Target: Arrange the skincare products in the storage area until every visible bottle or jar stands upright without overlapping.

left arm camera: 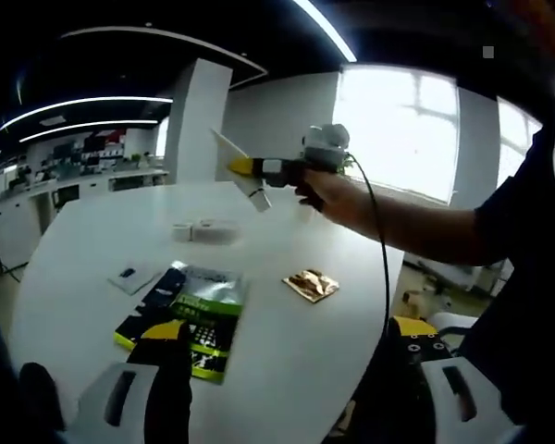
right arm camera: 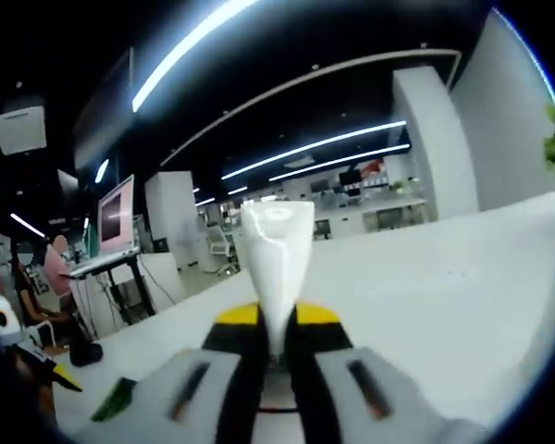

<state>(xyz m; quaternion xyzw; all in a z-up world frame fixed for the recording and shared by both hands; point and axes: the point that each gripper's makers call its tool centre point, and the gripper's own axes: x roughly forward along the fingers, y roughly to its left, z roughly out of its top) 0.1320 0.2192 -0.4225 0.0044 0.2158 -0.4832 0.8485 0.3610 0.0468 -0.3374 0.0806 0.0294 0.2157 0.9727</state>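
Observation:
My right gripper (right arm camera: 276,324) is shut on a white squeeze tube (right arm camera: 277,254), which sticks up between the yellow-tipped jaws. In the left gripper view a person's hand holds that right gripper (left arm camera: 252,167) in the air above the far side of the round white table (left arm camera: 296,370). The white tube (left arm camera: 233,155) is clamped crosswise in it. My left gripper (left arm camera: 287,333) is open, its jaws far apart low over the near table edge with nothing between them. Under the left jaw lies a flat green and black packet (left arm camera: 196,314).
A crumpled gold foil sachet (left arm camera: 311,285) lies right of the packet. A small white card with a dark piece (left arm camera: 129,276) lies to its left. Small white items (left arm camera: 196,229) sit farther back. A person's arm and dark sleeve (left arm camera: 499,231) reach in from the right.

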